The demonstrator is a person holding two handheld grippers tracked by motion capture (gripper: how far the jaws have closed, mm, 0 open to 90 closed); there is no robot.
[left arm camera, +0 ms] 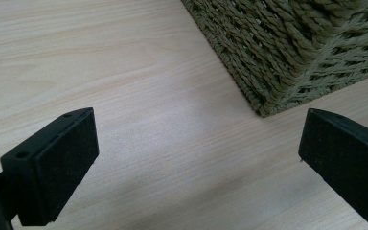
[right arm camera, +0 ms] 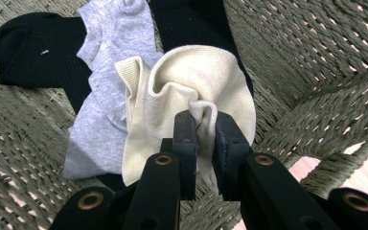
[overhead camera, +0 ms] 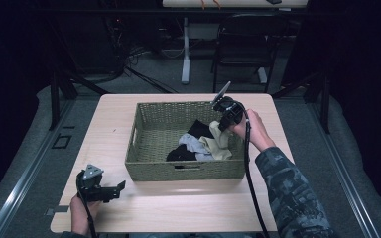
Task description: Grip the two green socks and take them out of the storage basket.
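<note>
A woven olive basket stands mid-table with socks in its right half. My right gripper reaches in over the basket's right rim and is shut on a cream sock, whose fabric is pinched between the jaws of my right gripper and lifted a little. Under it lie a grey sock and a black sock. My left gripper rests low on the table at the front left, open with nothing between its jaws, pointing at the basket's near corner. The left gripper's pads stand wide apart.
The light wooden table has bare room in front of the basket and to its left. Beyond the far edge stand a dark chair and a white table leg on grey floor.
</note>
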